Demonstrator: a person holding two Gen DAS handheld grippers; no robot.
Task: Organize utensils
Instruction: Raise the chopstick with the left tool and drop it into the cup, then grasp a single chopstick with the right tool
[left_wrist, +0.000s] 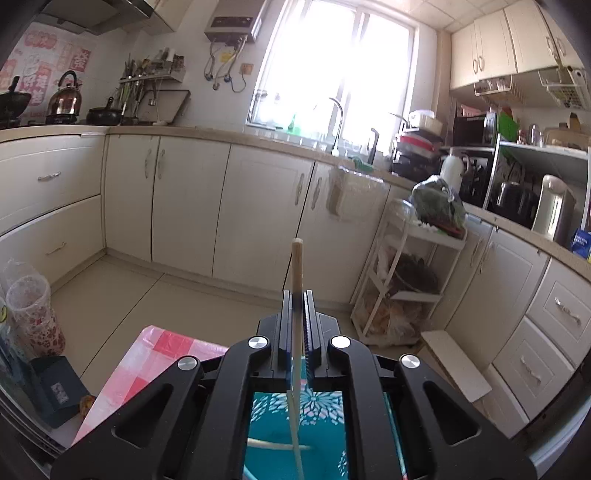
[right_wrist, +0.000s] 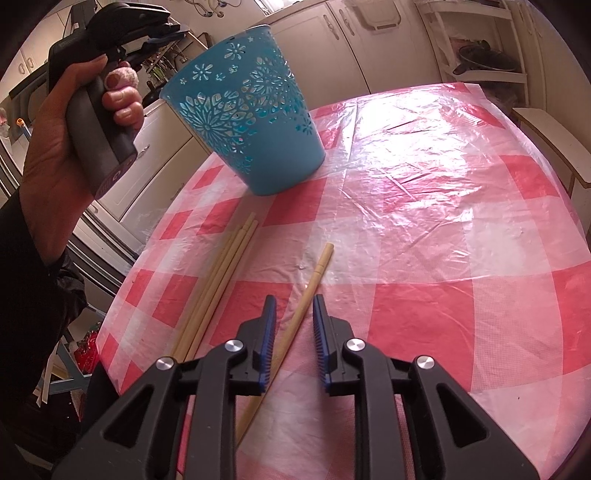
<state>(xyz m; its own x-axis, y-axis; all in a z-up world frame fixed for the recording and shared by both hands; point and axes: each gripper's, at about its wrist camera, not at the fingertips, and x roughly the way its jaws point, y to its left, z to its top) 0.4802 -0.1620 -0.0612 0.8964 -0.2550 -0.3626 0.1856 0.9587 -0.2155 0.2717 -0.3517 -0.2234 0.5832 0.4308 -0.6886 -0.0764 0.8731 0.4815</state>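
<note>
In the left wrist view, the left tongs (left_wrist: 296, 306) sit at the lower middle of the frame, closed tightly on one chopstick (left_wrist: 296, 269). The wooden stick stands nearly upright between the pads, with its blunt end rising above them toward the cupboards. Its thin end goes down into the blue holder (left_wrist: 295, 406), seen under the tongs at the bottom of the frame. Another stick lies across inside it already. A chopstick like this looks light and stiff, so I think a firm pinch near the thick end keeps it from swinging.

In the right wrist view, the right tongs (right_wrist: 294, 317) are at the lower middle, and their jaws are opening. A single chopstick (right_wrist: 306, 291) lies flat on the surface (right_wrist: 443, 221) between the blue pads, but the pads do not press on it. Three more chopsticks (right_wrist: 221, 273) lie together just to the left. The plastic cover of the surface is glossy and wrinkled, so I expect that a smooth thin stick may slide or roll when it is touched. Taking it near the middle, with the pads across its width, seems the safest. The blue holder stands at the upper left of the frame, beside the person's hand (right_wrist: 74, 122) holding the other tool.
</note>
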